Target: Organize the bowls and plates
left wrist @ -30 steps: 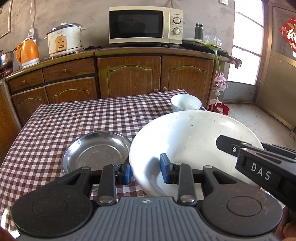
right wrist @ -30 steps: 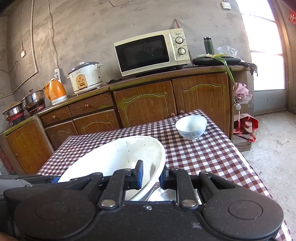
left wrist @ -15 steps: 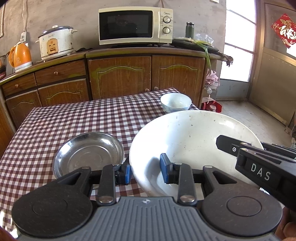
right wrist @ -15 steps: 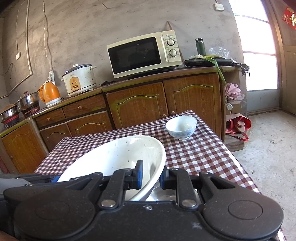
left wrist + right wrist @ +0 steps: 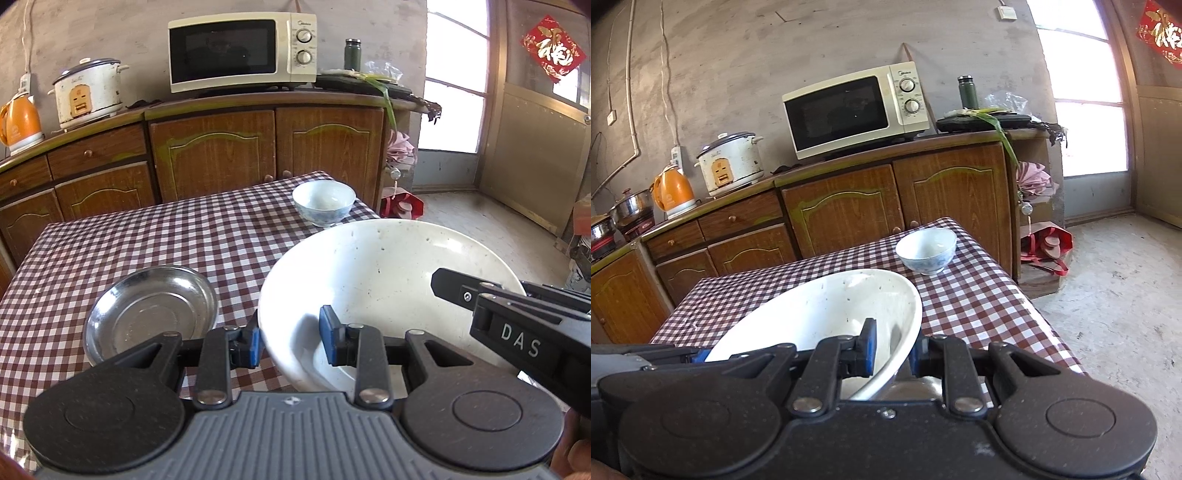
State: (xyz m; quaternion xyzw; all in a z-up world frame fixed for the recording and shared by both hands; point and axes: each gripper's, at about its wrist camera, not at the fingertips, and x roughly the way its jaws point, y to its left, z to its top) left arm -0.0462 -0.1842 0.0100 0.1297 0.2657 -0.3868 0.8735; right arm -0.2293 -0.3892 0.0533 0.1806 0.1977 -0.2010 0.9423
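A large white bowl (image 5: 388, 280) is held between both grippers over the checked table (image 5: 129, 240). My left gripper (image 5: 291, 338) is shut on its left rim, one blue pad inside and one outside. My right gripper (image 5: 891, 349) is shut on the opposite rim of the white bowl (image 5: 820, 310); its black finger (image 5: 454, 286) reaches in from the right. A steel plate (image 5: 151, 314) lies on the cloth just left of the bowl. A small blue-and-white bowl (image 5: 323, 203) (image 5: 927, 249) stands at the table's far right corner.
Wooden cabinets (image 5: 221, 147) run behind the table, carrying a microwave (image 5: 240, 51), a rice cooker (image 5: 88, 92) and an orange kettle (image 5: 18, 122). Shiny metal (image 5: 912, 387) shows under the bowl's right rim. The table's right edge (image 5: 1034, 306) drops to a concrete floor.
Both grippers, with the white bowl between them, have shifted slightly to the right over the table. Both grips are unchanged.
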